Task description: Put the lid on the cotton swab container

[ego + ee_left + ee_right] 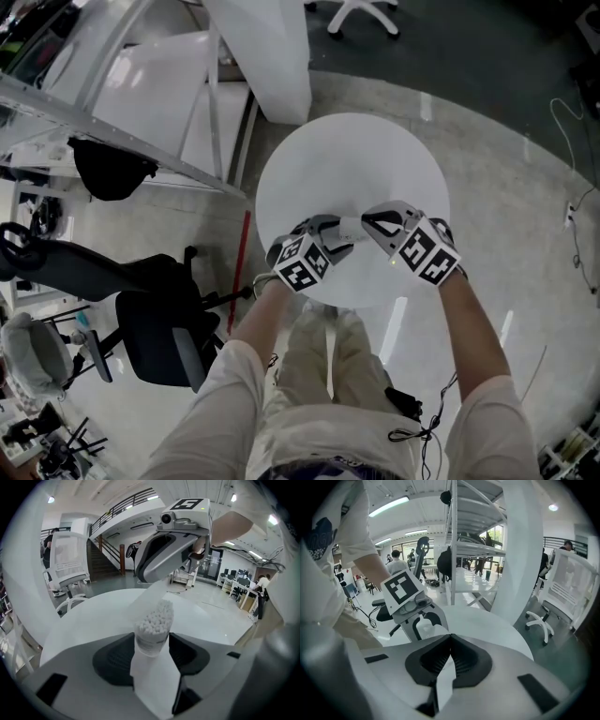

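Observation:
My left gripper (152, 641) is shut on the cotton swab container (154, 623), a clear tube packed with white swab heads, open end facing away from me. In the head view both grippers meet over the near edge of the round white table (356, 155), the left gripper (330, 231) facing the right gripper (367, 222). The right gripper (450, 637) has its jaws pressed together. From its tips a pale see-through lid (147, 595) slants down to the swab tops. The container (424, 627) also shows in the right gripper view, just beyond the shut jaws.
A white pillar (272, 56) stands behind the table. A metal rack (141, 103) and black chairs (155, 328) are on the left, and a chair base (361, 14) is at the back. Cables (572, 216) lie on the floor at the right.

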`<state>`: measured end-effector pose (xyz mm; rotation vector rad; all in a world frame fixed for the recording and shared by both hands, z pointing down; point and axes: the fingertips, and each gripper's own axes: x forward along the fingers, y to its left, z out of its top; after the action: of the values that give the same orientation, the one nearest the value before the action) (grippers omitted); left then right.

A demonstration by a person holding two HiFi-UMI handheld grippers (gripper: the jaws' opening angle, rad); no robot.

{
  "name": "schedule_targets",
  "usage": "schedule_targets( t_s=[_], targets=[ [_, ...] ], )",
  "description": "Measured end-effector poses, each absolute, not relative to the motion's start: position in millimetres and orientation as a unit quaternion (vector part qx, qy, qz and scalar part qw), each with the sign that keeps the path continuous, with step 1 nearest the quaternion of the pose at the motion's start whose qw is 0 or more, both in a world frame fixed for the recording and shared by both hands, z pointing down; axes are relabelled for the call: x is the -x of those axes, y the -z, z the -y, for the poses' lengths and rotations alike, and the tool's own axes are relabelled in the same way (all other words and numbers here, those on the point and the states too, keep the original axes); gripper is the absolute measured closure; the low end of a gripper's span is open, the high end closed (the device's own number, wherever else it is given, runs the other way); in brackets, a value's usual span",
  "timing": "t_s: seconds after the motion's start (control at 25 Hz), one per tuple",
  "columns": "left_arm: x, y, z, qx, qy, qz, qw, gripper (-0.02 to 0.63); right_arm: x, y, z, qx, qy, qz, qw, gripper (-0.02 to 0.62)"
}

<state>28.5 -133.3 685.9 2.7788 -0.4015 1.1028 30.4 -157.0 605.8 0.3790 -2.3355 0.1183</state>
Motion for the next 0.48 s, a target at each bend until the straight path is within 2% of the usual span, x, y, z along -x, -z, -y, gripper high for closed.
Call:
schedule_targets(
  t_s=[0.48],
  targets=[
    [-26.2,-684.9,134.9,-0.919,-0.367,0.135,0.058,0.382,-28.8,-620.0,129.6,-0.114,-0.034,0.906,0.406,0.584]
  ],
)
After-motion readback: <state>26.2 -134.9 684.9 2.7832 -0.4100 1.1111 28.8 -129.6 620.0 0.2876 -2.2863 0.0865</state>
